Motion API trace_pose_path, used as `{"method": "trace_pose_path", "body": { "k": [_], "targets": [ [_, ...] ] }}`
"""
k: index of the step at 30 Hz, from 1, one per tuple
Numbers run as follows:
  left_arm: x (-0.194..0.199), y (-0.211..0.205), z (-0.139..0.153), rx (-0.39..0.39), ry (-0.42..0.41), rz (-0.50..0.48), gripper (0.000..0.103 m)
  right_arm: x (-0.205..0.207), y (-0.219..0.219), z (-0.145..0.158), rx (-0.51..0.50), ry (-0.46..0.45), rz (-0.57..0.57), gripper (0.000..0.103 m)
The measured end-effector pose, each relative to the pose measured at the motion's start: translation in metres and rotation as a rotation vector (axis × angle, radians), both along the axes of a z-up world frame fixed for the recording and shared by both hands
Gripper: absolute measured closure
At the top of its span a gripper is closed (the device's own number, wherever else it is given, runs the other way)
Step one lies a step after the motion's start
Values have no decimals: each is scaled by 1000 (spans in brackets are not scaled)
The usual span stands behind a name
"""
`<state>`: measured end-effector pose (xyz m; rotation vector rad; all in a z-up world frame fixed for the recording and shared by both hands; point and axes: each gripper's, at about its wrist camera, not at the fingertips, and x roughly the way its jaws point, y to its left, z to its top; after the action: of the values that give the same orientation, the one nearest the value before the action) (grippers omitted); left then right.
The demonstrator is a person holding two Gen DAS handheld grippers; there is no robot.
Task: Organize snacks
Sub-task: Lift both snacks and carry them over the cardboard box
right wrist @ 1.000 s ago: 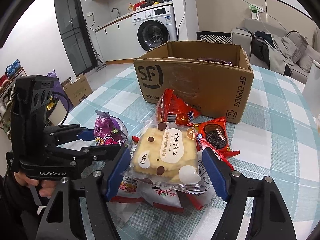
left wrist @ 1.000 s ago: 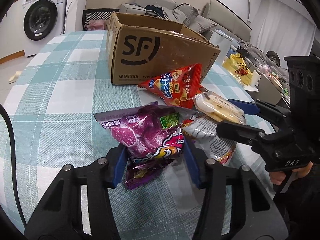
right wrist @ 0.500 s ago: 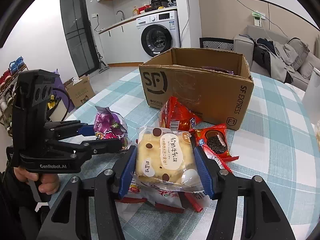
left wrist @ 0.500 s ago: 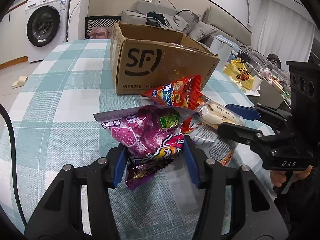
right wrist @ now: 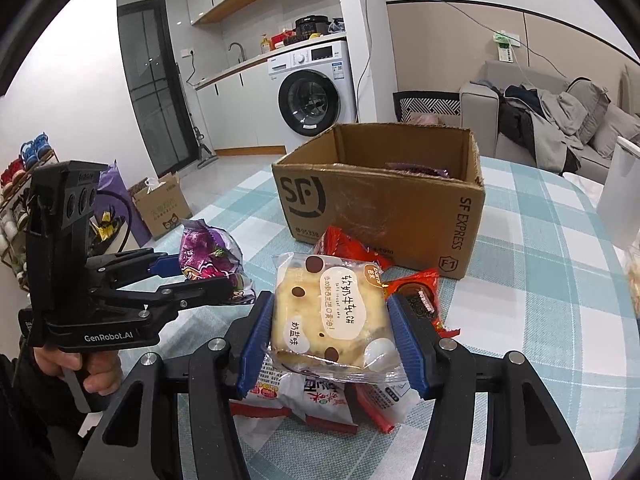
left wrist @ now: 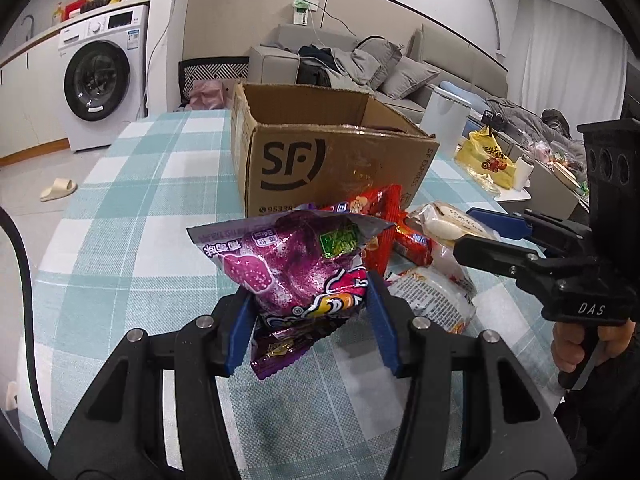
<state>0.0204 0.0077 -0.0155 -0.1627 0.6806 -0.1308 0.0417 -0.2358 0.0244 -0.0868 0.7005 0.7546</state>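
Your left gripper (left wrist: 308,320) is clamped on the purple snack bag (left wrist: 296,268). In the left wrist view this bag fills the middle of the frame, and its lower end hangs between the two blue pads; it is clear of the checked tablecloth (left wrist: 132,240). In the right wrist view the same bag is at the middle left, just beside the pile of other snacks.

Your right gripper (right wrist: 332,340) has just been closing its jaws, and the yellow cake packet (right wrist: 332,312) is between them. Both blue pads now press on the sides of the packet, so it is gripped. The packet sits in the lower middle of the right wrist view, on top of a white and red snack packet (right wrist: 304,396). To the right of it lies a red cookie packet (right wrist: 420,292), and above it a red chip bag (right wrist: 344,248) leans close to the cardboard box (right wrist: 384,208).

The box stands open in the upper middle of both views, on the tablecloth, and a dark purple wrapper (right wrist: 416,168) is visible inside near the back wall. Your hand (right wrist: 80,368) holds the handle of the left gripper at the lower left of the right wrist view.
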Motion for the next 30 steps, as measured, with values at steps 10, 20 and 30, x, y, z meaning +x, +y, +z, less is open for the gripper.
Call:
{"method": "trace_pose_path", "body": {
  "k": [10,20,30],
  "targets": [
    [5,-5,26,10,-46,-5,54,4,-11,21,53,-36,-33,45],
    [19,-8,59,17,-108,-6,54,15,-14,41,75,-68,-58,45],
    [45,-8,87,10,-139,2,54,30,-16,62,103,-83,-81,45]
  ]
}}
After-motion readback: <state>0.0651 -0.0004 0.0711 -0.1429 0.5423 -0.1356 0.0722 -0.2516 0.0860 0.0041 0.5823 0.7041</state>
